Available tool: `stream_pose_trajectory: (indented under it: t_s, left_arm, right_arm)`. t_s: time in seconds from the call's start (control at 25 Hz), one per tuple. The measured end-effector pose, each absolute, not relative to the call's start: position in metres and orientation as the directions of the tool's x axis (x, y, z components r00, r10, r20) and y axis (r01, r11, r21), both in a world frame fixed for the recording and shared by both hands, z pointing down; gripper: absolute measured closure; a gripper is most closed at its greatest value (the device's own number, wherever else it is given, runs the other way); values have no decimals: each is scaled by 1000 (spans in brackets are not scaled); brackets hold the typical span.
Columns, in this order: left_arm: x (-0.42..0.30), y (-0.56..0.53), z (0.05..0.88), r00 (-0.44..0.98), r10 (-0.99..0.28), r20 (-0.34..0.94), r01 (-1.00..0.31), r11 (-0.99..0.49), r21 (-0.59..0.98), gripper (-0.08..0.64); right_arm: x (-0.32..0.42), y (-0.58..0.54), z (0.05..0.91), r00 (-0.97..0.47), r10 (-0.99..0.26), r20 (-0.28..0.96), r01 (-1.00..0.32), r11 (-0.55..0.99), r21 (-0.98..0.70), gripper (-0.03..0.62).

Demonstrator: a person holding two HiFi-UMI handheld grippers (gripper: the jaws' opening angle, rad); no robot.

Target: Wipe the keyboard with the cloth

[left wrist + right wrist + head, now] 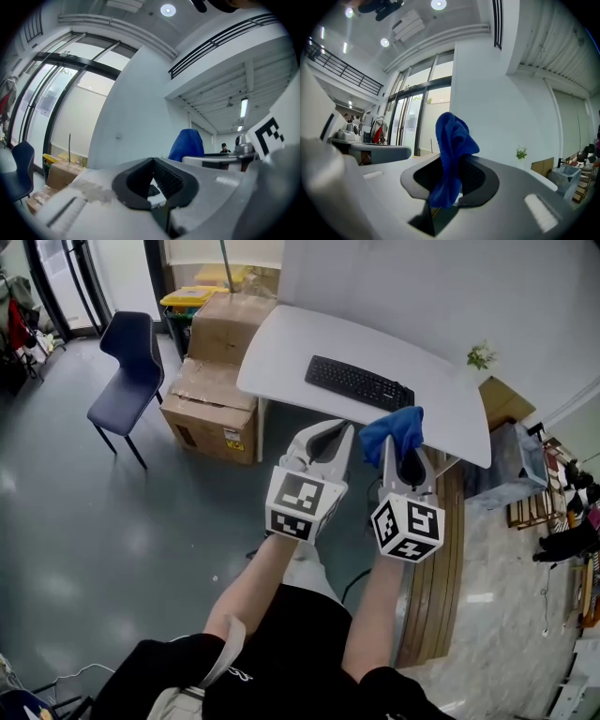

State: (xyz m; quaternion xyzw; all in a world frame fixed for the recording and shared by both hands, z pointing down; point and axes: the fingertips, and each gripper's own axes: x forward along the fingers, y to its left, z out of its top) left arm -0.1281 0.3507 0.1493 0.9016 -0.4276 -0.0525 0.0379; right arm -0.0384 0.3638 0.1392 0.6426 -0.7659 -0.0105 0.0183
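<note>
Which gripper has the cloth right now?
The right gripper, shut on the blue cloth; the left gripper is shut with nothing between its jaws.

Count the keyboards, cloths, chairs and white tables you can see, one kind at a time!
black computer keyboard: 1
blue fabric cloth: 1
dark blue plastic chair: 1
white rounded table: 1
Total: 4

Setting: office-type workspace. Indicators: white desk (281, 343) with keyboard (359, 382), blue chair (129, 367), stacked cardboard boxes (211, 404), glazed entrance doors (61, 105), grey polished floor (84, 521).
</note>
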Motion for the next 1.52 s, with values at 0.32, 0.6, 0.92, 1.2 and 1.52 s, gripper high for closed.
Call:
stream_pose_trajectory:
  t_s: [0.32,0.6,0.92,1.2,1.52]
  left_arm:
    - [-99,236,154,592,-803,-67,-797,-596,93,571]
    - [-46,112,168,544,-839,-16,-827,-540,157,571]
    - [-3,-5,195,503,-862,61,-859,-492,143,571]
    - [11,-59,204,483,-871,90,-875,-474,101,571]
    - [-36,-96,231,391,-907,155,-920,-379,102,571]
  right_arm:
    - [-1,247,140,-205,-979,-15,-978,204,37,495]
    - [55,113,154,-247,-967,57,-969,248,18,495]
    - [93,-14,184,-319,-942,107,-948,317,-34,495]
    - [108,-75,188,-382,-917,115,-924,376,-68,495]
    - [54,-118,220,-513,-839,181,-858,501,-113,495]
